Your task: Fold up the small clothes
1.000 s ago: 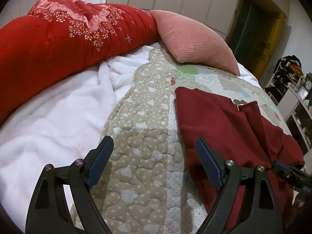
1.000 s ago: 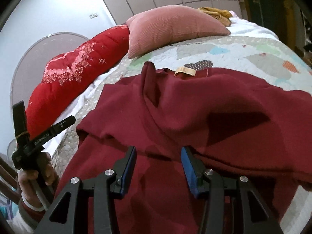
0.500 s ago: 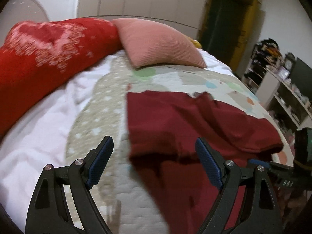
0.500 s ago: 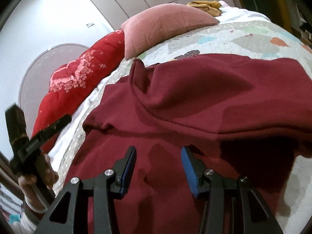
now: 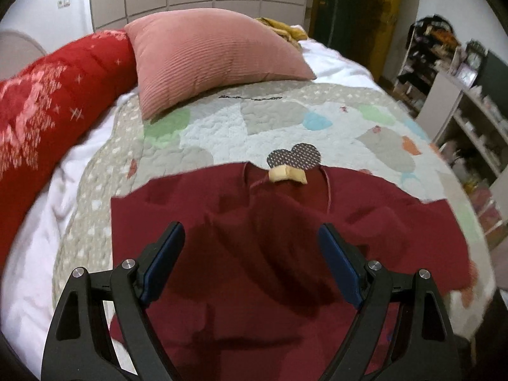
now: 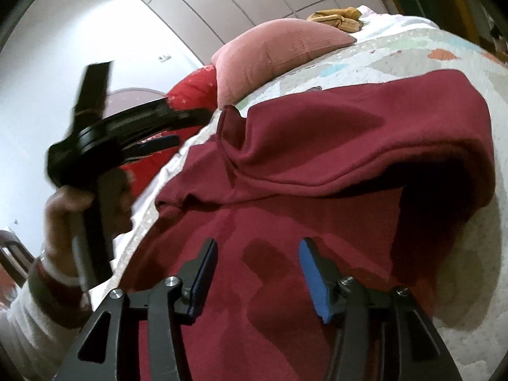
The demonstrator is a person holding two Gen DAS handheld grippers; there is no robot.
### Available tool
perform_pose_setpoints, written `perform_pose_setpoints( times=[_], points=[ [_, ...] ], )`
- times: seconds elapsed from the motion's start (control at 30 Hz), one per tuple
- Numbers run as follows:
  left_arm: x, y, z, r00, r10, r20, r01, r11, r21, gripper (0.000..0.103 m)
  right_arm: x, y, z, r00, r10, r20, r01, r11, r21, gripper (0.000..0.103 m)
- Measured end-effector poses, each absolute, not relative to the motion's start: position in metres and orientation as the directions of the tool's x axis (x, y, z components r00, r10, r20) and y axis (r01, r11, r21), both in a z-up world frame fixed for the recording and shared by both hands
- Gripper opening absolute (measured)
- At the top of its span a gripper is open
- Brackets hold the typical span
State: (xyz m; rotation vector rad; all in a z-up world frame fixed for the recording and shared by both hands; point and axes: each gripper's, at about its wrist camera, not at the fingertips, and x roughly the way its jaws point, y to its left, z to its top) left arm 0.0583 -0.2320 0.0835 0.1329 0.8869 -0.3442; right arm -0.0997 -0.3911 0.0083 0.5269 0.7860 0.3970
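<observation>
Maroon garment point(image 5: 260, 254) lies spread on the quilted bedspread point(image 5: 222, 133), and both grippers hover over it. The left gripper point(image 5: 250, 247) has its blue-padded jaws standing wide apart above the cloth, with nothing pinched between them. The right gripper point(image 6: 257, 263) is about half open and its jaws are opening; the fabric lies beneath them, but the pads do not press on it. In the right wrist view a hand point(image 6: 73, 219) holds the left gripper's handle, blurred, at the left side of the garment.

One part of the garment is folded over the rest, forming a raised, rounded edge in the right wrist view. At the collar a tan label point(image 5: 287, 174) shows, next to a dotted heart patch point(image 5: 295, 155) on the bedspread. Farther back a pink ribbed pillow point(image 5: 209, 60) rests on the bed, touching a red floral quilt point(image 5: 47, 108) on the left. A mustard cloth point(image 6: 336, 19) lies behind the pillow.
</observation>
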Motion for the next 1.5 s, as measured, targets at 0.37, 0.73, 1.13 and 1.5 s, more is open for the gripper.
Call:
perform_pose_setpoints(
  times=[0.37,0.73,1.13,1.5],
  points=[
    [0.082,-0.260,0.095,0.552,-0.241,-0.798,0.391,0.920,-0.007,0.007,-0.099,-0.395,0.005,0.642,0.558,-0.526,-0.155,0.766,0.623,0.054],
    [0.055,-0.135,0.083,0.585,-0.215,-0.782,0.204,0.972,-0.114,0.007,-0.100,-0.400,0.005,0.647,0.562,-0.516,-0.145,0.755,0.640,0.054],
    [0.045,-0.124,0.047,0.558,-0.244,-0.793,0.180,0.969,-0.172,0.007,-0.079,-0.499,0.033,0.738,0.269,-0.619,0.235,0.757,0.609,0.074],
    [0.043,-0.123,0.042,0.554,-0.257,-0.792,0.194,0.965,-0.177,0.007,-0.030,-0.486,0.039,0.683,0.281,-0.674,0.147,0.851,0.504,0.015]
  ],
)
